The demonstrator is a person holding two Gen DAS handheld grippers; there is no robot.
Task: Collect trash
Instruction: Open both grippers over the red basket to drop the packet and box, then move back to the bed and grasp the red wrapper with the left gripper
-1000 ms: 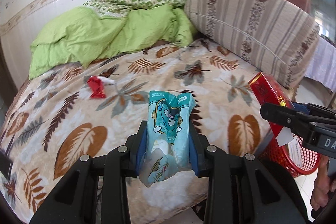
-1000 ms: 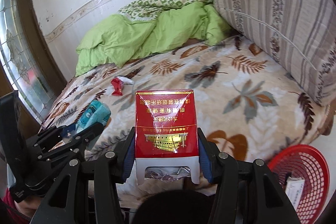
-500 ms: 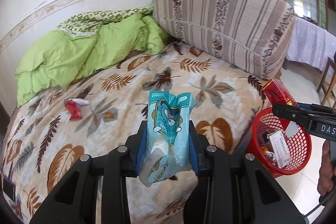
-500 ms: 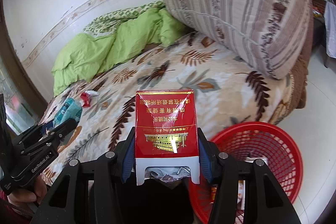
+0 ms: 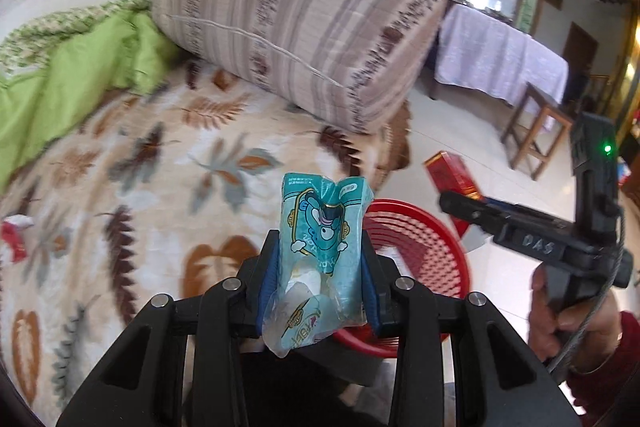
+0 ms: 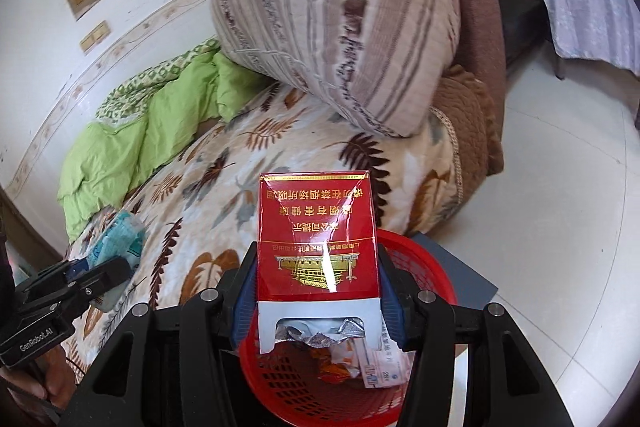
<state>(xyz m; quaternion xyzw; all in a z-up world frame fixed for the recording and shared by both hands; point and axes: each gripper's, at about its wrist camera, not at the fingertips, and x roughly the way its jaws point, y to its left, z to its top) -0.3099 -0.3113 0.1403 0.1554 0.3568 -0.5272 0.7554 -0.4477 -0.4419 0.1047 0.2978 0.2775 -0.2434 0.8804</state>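
Left gripper pinches the teal snack wrapper — light, crinkly film, likely slippery, best held mid-body. Right gripper clamps the red cigarette pack — stiff card. Both now hang above the red basket, no longer over the bed.
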